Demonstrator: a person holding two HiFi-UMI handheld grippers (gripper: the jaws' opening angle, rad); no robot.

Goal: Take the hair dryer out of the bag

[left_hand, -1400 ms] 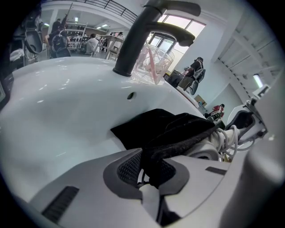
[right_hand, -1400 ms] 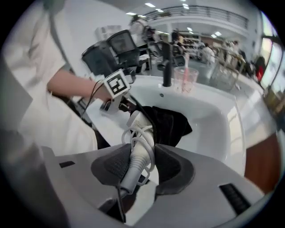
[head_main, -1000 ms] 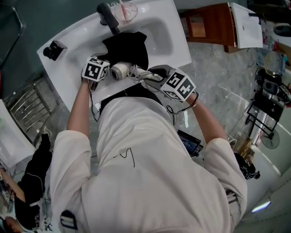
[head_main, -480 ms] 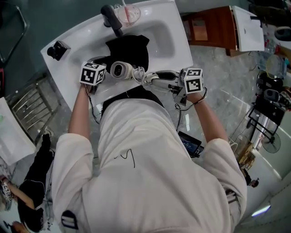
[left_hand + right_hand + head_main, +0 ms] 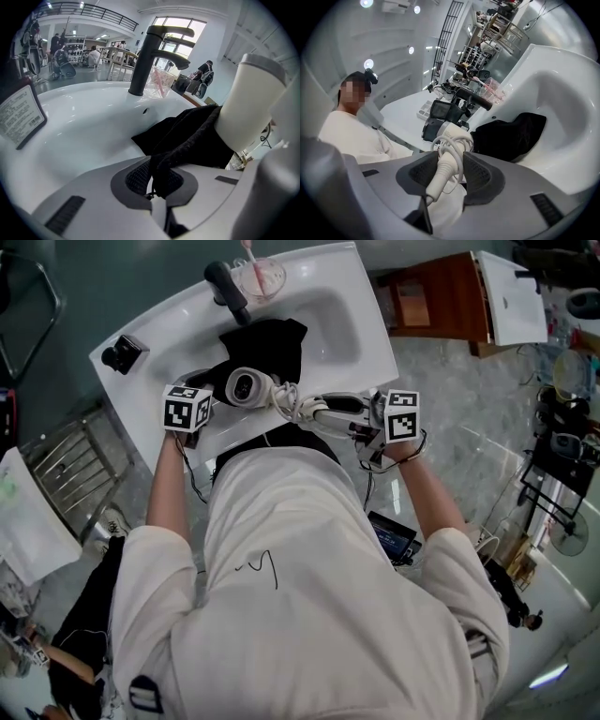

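A white hair dryer (image 5: pixel 246 386) hangs over the front of the white sink (image 5: pixel 356 324), its barrel just out of the mouth of the black bag (image 5: pixel 267 343) that lies in the basin. Its cord is wound round the handle (image 5: pixel 449 159). My right gripper (image 5: pixel 449 172) is shut on that handle, and in the head view it reaches in from the right (image 5: pixel 330 409). My left gripper (image 5: pixel 159 180) is shut on the bag's black fabric edge (image 5: pixel 187 140). The dryer's barrel (image 5: pixel 248 108) rises at the right of the left gripper view.
A black faucet (image 5: pixel 228 289) and a clear cup (image 5: pixel 261 276) stand at the sink's back rim. A small black object (image 5: pixel 122 352) sits on the sink's left corner. A metal rack (image 5: pixel 66 465) is at the left and a wooden cabinet (image 5: pixel 427 296) at the right.
The hair dryer has come up and further out of the bag. My right gripper has rolled and risen with the handle. My left gripper has shifted a little left, still holding the bag.
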